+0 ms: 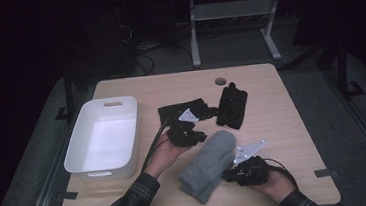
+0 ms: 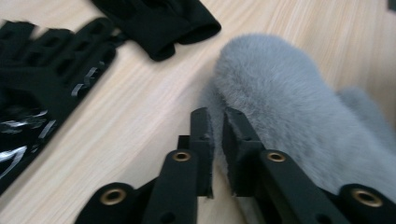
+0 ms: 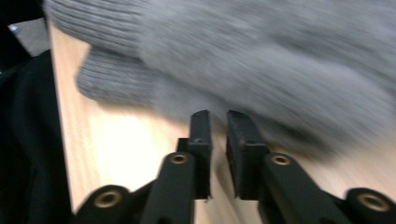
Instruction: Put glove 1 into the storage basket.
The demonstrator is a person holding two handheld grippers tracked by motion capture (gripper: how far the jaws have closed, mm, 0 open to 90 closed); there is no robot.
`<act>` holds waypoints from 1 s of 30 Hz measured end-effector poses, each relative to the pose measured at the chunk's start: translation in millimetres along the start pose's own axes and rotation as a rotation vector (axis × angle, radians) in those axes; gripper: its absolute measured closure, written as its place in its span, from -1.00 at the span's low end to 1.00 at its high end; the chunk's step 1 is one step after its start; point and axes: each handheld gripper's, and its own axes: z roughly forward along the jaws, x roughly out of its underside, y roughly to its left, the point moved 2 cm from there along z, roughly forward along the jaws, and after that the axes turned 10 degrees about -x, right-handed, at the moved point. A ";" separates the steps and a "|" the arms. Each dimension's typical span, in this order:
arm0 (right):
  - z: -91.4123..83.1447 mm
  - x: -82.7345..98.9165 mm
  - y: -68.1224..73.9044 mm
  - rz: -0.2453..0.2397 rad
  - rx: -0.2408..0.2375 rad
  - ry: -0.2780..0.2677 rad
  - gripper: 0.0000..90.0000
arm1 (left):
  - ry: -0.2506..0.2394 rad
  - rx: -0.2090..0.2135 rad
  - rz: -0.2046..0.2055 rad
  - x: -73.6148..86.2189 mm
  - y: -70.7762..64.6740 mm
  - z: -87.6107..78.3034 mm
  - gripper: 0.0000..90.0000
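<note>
A grey fuzzy mitten [image 1: 207,163] lies on the wooden table [image 1: 283,124] near its front edge, between my two hands. My left gripper [image 1: 200,137] is at the mitten's far tip. In the left gripper view the left gripper [image 2: 218,114] has its jaws a narrow gap apart at the edge of the mitten [image 2: 289,107], pinching nothing. My right gripper [image 1: 230,174] is at the mitten's right side. In the right gripper view the right gripper [image 3: 218,115] also shows a narrow gap, with the mitten [image 3: 261,60] and its ribbed cuff [image 3: 112,74] just beyond the tips.
A white plastic bin [image 1: 120,101] stands on the table's left side. A flat black glove [image 1: 191,110] with silver marks and a bundled black glove [image 1: 232,106] lie behind the mitten. A round hole [image 1: 220,81] sits near the table's back edge.
</note>
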 end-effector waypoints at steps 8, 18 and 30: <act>-33.0 23.7 -23.3 0.078 0.156 -0.060 -0.13 | -0.010 0.063 -0.066 5.1 -10.1 -28.9 -0.14; -40.6 39.2 -49.0 0.130 0.312 -0.056 -0.68 | 0.020 0.091 -0.058 22.8 -37.8 -27.3 -0.61; -45.1 46.7 -64.7 0.126 0.409 -0.068 -0.72 | 0.144 0.094 -0.003 38.5 -51.1 2.0 -0.62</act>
